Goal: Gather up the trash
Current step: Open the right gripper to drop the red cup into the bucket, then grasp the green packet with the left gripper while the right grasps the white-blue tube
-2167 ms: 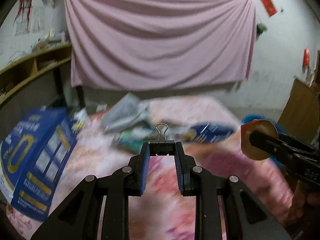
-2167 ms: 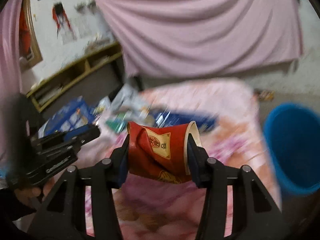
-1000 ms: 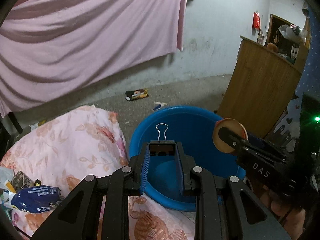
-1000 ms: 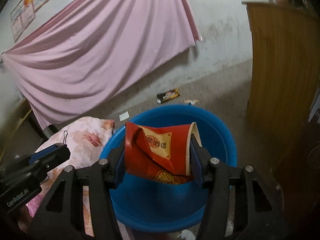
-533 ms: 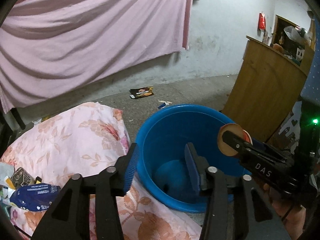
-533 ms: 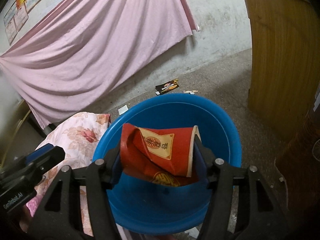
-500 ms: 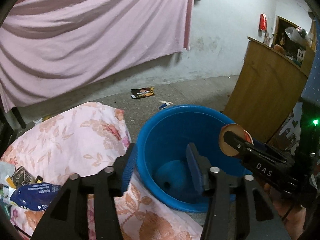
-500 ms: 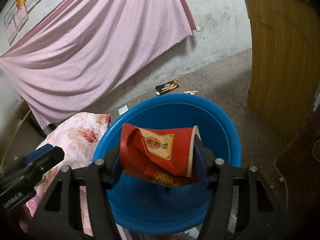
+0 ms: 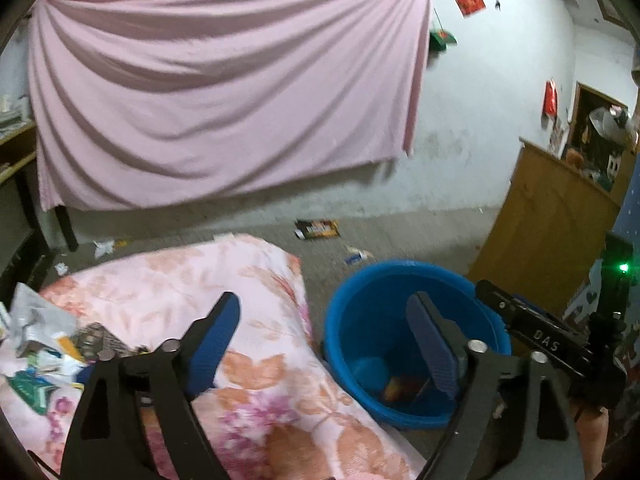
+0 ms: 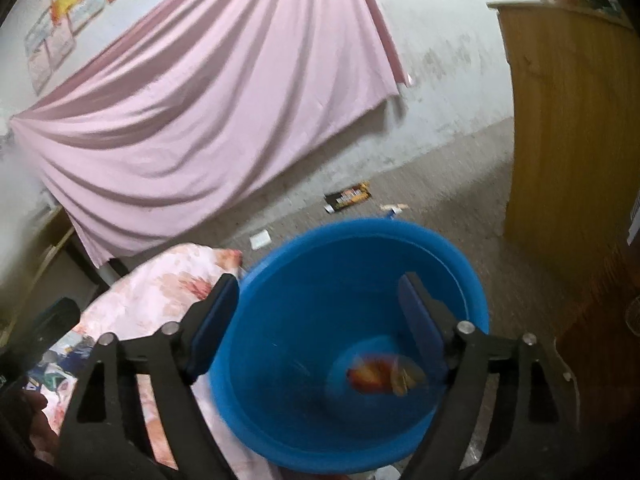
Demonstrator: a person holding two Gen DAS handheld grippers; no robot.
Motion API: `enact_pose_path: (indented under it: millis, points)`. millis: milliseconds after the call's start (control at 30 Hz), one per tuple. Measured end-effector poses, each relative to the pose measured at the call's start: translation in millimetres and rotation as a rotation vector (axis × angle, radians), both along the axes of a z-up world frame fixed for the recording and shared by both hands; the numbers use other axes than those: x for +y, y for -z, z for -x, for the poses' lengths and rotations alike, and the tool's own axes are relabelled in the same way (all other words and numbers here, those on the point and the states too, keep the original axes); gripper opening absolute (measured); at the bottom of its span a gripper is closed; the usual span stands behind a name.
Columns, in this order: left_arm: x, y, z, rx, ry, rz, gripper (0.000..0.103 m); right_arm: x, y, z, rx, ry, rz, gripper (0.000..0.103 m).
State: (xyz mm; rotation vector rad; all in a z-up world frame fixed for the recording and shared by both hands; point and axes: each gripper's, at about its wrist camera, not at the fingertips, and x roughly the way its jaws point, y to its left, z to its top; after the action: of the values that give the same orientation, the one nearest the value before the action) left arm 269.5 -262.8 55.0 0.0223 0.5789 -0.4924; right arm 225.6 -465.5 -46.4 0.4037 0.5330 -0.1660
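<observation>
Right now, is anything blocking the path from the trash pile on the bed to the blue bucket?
Nothing visible does. The trash pile lies on the floral bedspread, and the blue bucket stands open-topped on the floor right beside the bed's edge.

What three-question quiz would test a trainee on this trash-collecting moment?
1. True or false: the red paper cup lies inside the blue bucket.
2. What lies on the floor beyond the bucket? A. dark wrapper B. green bottle C. shoe
3. Fill in: between the fingers of the right gripper and the left gripper there is ____.

Key: 1 true. 2 A, the dark wrapper. 3 nothing; both sets of jaws are opening and empty.
</observation>
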Motion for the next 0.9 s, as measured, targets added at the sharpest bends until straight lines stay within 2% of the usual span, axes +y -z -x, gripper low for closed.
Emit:
enact_pose_path:
  millis: [133, 333, 500, 700, 900]
  points:
    - [33.0, -19.1, 15.3, -0.092, -0.073, 0.062, 0.099, 24.8, -24.4, 9.2, -0.123, -0.048, 0.061, 0.103]
    - [94.1, -39.8, 37.6, -0.201, -0.211, 0.139, 0.101, 74.7, -59.9, 28.5, -0.321, -0.119, 0.157, 0.103]
    - [141.5, -43.5, 54.6, -0.262, -0.31, 0.143, 0.101, 114.6, -76.0, 39.9, -0.432, -0.18, 0.207, 0.103]
    - [186.9, -34.5, 75.3, -0.321, -0.411, 0.102, 0.101, 159.1, -83.3, 39.8, -0.488, -0.249, 0.24, 0.103]
    - [211.3, -10.2, 80.4, -0.307, -0.464, 0.043, 0.101, 192.6, -75.6, 26.6, -0.446, -0.328, 0.256, 0.103]
